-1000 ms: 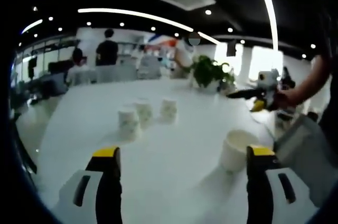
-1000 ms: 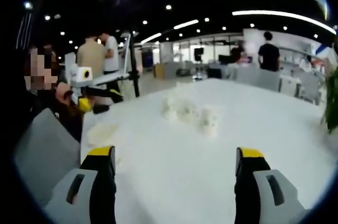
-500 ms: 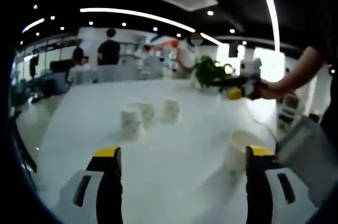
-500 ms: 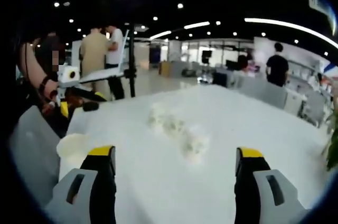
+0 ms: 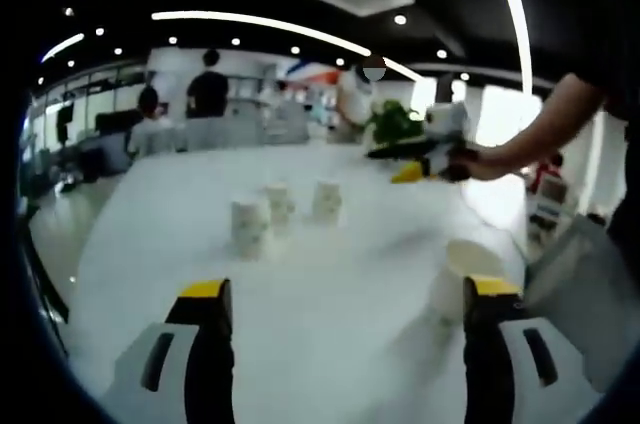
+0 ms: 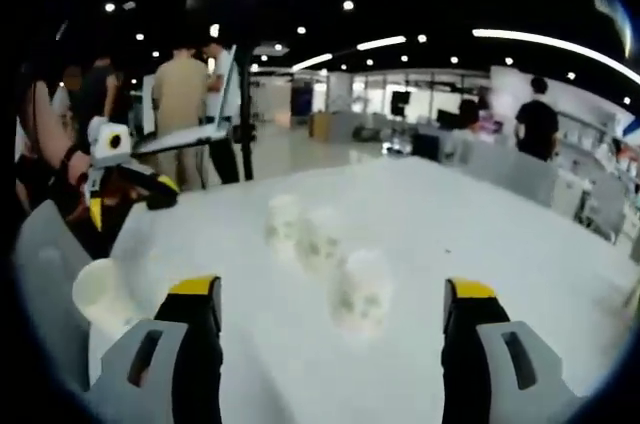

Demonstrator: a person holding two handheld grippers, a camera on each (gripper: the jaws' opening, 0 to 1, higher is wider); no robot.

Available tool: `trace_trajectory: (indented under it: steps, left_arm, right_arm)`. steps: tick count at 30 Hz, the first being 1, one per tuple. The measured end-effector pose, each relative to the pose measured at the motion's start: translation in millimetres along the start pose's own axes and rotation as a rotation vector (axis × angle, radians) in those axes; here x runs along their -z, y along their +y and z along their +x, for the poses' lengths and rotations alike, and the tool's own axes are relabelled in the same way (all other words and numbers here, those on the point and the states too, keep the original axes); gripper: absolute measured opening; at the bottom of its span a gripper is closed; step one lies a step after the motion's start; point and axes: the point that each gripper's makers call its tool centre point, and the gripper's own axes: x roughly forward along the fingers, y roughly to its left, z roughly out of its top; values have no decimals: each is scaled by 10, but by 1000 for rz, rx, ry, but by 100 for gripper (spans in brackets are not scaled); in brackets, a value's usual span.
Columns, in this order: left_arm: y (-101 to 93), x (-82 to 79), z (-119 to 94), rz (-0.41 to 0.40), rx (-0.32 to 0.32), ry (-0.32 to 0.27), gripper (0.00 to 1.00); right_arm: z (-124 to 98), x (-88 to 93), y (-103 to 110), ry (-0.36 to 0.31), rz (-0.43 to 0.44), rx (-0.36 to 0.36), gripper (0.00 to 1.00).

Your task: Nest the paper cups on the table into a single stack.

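Note:
Three white paper cups stand upside down in a loose row on the white table (image 5: 330,344): one (image 5: 250,227) nearest, one (image 5: 279,202) behind it, one (image 5: 326,199) to the right. A fourth cup (image 5: 465,274) stands upright by my left gripper's right jaw. My left gripper (image 5: 347,289) is open and holds nothing. The right gripper (image 5: 415,159), in a person's hand, hovers above the table beyond the row. In the right gripper view the row runs from the far cup (image 6: 284,219) to the near cup (image 6: 362,292), which lies just ahead of my open right gripper (image 6: 332,289). The upright cup (image 6: 100,292) sits far left.
A grey chair back (image 5: 590,304) stands at the table's near right edge, also as the chair (image 6: 45,264). A potted plant (image 5: 392,124) sits at the far side. Several people stand in the background. The left gripper (image 6: 125,179) shows at left.
The right gripper has swung over the table toward the row of cups, which now looks larger and closer between its jaws. The left gripper has barely moved. No cup has shifted.

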Motion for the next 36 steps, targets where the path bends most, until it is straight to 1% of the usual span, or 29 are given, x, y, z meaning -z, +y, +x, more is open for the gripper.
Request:
trace_trajectory:
  steps: [4, 6, 11, 16, 19, 22, 25, 28, 32, 36]
  left_arm:
    - [5, 28, 12, -4, 2, 7, 93]
    - [17, 34, 24, -12, 0, 9, 93]
    - [32, 31, 48, -19, -3, 3, 93]
    - [12, 52, 67, -32, 2, 10, 91]
    - [25, 53, 49, -31, 2, 9, 91]
    - [25, 68, 40, -38, 2, 10, 91]
    - [37, 94, 28, -44, -4, 15, 91]
    - [29, 82, 22, -41, -6, 8, 91]
    - [42, 76, 13, -41, -9, 10, 91]
    - [75, 75, -1, -45, -14, 10, 91]
  right_arm:
    - [123, -42, -93, 1, 10, -3, 82]
    - [209, -4, -144, 28, 10, -5, 79]
    - [342, 54, -223, 55, 18, -1, 77]
    - [433, 110, -213, 84, 25, -16, 71]
    - [528, 150, -208, 121, -2, -32, 69]
    - [595, 135, -228, 132, -11, -41, 65]
    - [653, 158, -255, 155, -24, -48, 60]
    - [686, 171, -237, 167, -25, -64, 56]
    - [735, 174, -275, 174, -31, -70, 55]
    - [750, 203, -279, 188, -32, -80, 48]
